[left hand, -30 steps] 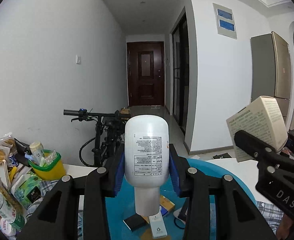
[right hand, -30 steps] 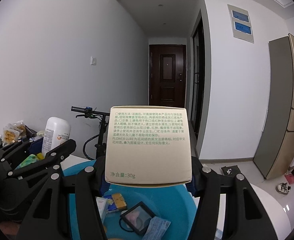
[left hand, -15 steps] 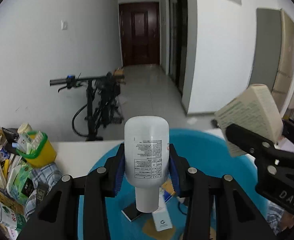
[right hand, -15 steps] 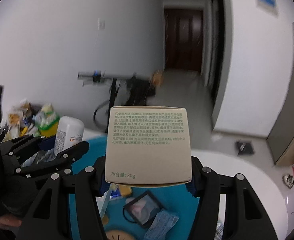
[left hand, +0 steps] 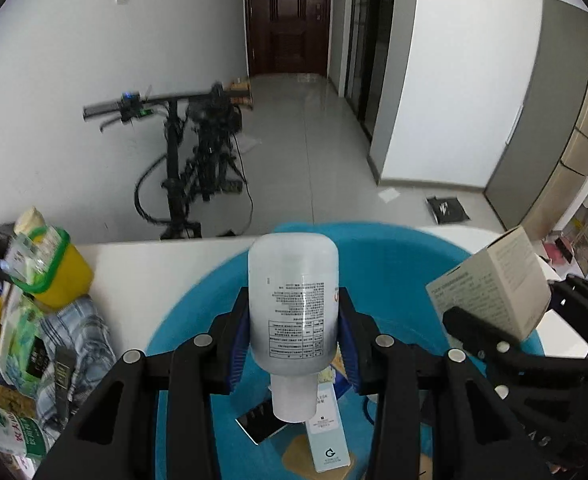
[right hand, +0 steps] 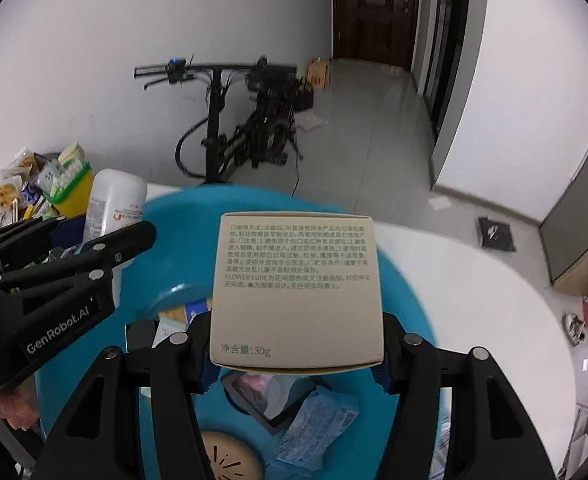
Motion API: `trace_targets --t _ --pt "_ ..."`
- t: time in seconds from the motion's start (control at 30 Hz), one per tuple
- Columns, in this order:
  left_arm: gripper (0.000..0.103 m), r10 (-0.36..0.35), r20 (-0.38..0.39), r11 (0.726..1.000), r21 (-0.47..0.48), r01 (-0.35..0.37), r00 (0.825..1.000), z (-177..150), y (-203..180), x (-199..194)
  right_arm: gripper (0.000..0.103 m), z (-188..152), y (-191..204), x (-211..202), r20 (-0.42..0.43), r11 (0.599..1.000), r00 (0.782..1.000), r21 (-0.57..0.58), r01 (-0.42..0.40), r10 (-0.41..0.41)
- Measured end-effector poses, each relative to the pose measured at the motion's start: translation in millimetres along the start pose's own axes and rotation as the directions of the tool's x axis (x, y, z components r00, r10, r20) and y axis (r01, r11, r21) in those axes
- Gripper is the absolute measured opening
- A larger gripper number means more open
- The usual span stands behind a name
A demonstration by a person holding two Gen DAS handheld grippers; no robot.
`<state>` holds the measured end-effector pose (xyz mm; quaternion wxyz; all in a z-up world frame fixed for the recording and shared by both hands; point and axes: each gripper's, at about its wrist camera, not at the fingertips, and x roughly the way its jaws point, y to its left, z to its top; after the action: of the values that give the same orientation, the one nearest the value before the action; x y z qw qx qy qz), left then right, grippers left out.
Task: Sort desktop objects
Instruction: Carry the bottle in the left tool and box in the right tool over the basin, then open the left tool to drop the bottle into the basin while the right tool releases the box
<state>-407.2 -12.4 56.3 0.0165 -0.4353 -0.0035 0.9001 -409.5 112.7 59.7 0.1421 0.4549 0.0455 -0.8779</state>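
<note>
My left gripper (left hand: 294, 336) is shut on a white plastic bottle (left hand: 293, 300), held cap down above a blue basin (left hand: 398, 264). My right gripper (right hand: 296, 356) is shut on a beige carton box (right hand: 297, 288) with green print, held above the same basin (right hand: 165, 280). The right gripper and its box (left hand: 494, 280) show at the right of the left wrist view. The left gripper and its bottle (right hand: 113, 208) show at the left of the right wrist view. Inside the basin lie a slim white-blue box (left hand: 328, 436), a black-framed item (right hand: 261, 396), a blue packet (right hand: 318, 424) and a tan disc (right hand: 229, 456).
The basin sits on a white table (left hand: 157, 272). A yellow tub with a green rim (left hand: 53, 268), snack packets (left hand: 9, 344) and a checked cloth (left hand: 77, 344) crowd the table's left. A bicycle (left hand: 197, 152) stands on the floor beyond the table.
Both grippers have tilted downward over the basin, still holding the bottle and the box. More of the basin, table and floor shows now; the ceiling is out of view.
</note>
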Motion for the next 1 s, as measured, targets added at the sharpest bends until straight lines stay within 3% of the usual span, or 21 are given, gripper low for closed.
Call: trace_targets --t 0.13,0.33,0.67,0.8,1.0 --pt "0.042 0.006 -0.082 1.000 0.017 -0.004 0.997 -5 -3 27 0.057 -5 -2 17 -0.062 1.000 0.998 0.007 -0.018 0.018" --pt "0.042 -0.021 -0.196 0.999 -0.038 0.014 0.980 -13 4 62 0.057 -10 -7 33 -0.114 0.999 0.993 0.020 -0.025 0.027" --pt "0.042 -0.038 -0.284 0.998 -0.062 0.021 0.958 -19 9 86 0.057 -10 -12 45 -0.143 0.999 0.989 0.035 -0.033 0.037" --pt "0.041 -0.040 -0.339 0.999 -0.046 0.026 0.940 -26 5 98 0.057 -12 -11 47 -0.146 0.999 0.989 0.027 -0.032 0.036" --pt "0.041 -0.051 -0.365 0.997 -0.079 0.024 0.930 -29 10 105 0.057 -12 -8 50 -0.153 1.000 0.988 0.016 -0.027 0.029"
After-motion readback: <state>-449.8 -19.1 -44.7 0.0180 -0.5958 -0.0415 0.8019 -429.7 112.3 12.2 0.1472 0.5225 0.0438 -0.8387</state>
